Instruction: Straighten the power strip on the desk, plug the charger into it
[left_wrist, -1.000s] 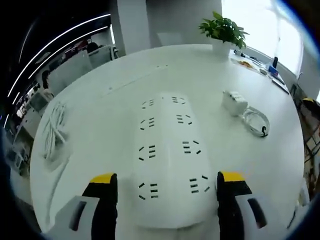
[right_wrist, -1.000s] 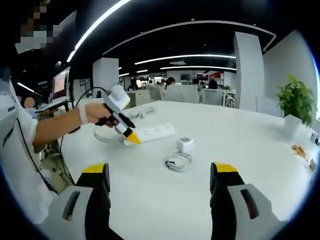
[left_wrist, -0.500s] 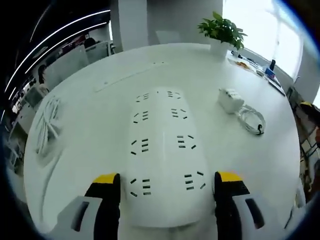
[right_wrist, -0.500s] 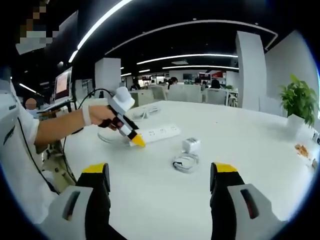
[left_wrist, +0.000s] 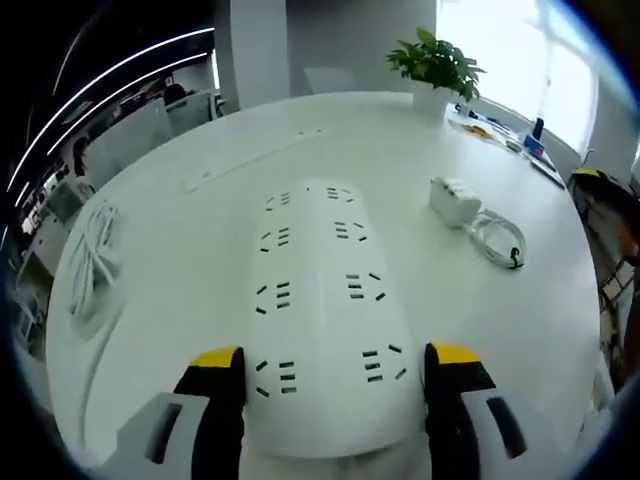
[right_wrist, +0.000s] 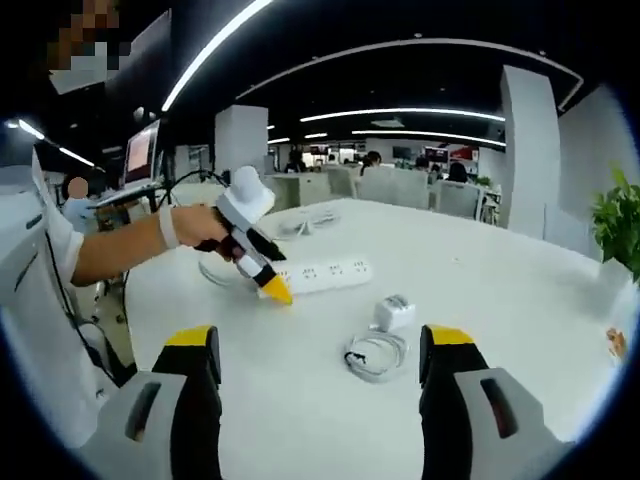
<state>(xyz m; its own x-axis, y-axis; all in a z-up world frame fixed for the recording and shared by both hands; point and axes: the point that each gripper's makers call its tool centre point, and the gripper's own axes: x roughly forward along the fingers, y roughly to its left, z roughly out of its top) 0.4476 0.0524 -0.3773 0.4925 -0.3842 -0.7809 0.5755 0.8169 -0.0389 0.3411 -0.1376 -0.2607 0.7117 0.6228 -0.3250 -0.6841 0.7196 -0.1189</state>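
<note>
In the left gripper view, the white power strip (left_wrist: 322, 320) lies lengthwise up the centre of the frame on the white table (left_wrist: 200, 240), its near end between the spread, open fingers of the left gripper (left_wrist: 330, 375), one yellow-tipped finger on each side. The charger (left_wrist: 452, 200) with its coiled cable (left_wrist: 500, 240) lies on the table at the right of the frame, apart from the strip. In the right gripper view, the right gripper (right_wrist: 318, 345) hovers with its fingers apart and holding nothing at the bottom of the frame, the charger above and between them.

Power strip (left_wrist: 320, 310) on the desk (left_wrist: 200, 240) running near to far, charger (left_wrist: 452, 200) and coiled cable (left_wrist: 500, 240) to its right, potted plant (left_wrist: 435, 65) far behind, cord bundle (left_wrist: 90, 265) at left.
</note>
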